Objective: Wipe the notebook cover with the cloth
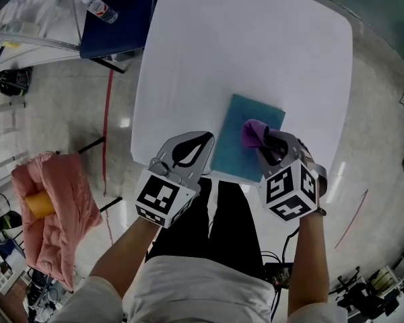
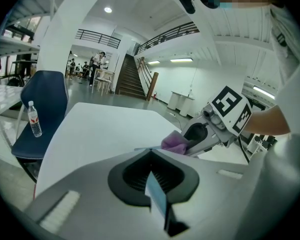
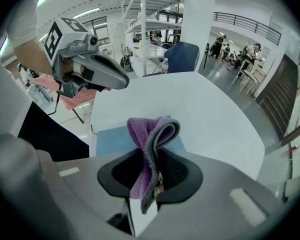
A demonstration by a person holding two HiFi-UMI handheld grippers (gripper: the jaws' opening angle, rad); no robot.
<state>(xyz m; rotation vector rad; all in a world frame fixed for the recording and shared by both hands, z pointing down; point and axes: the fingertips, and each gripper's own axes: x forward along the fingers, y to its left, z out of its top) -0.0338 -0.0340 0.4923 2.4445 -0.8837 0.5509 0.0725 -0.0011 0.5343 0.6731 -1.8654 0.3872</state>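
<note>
A blue notebook [image 1: 237, 147] lies flat on the white table [image 1: 256, 52], close to the table's near edge. My right gripper [image 1: 268, 145] is shut on a folded purple cloth [image 1: 253, 133], which sits over the notebook's far right part. The cloth [image 3: 151, 134] bulges out between the jaws, with the notebook [image 3: 110, 139] beneath it; contact cannot be told. My left gripper [image 1: 207, 140] is shut with nothing in it, its tip just beside the notebook's left edge. From the left gripper view, the cloth [image 2: 173, 142] and right gripper [image 2: 200, 134] lie ahead to the right.
A dark blue chair [image 1: 118, 12] with a water bottle [image 1: 101, 9] on it stands at the table's far left corner. A pink bundle [image 1: 57, 207] rests on a stand to my left. The person's legs are against the table's near edge.
</note>
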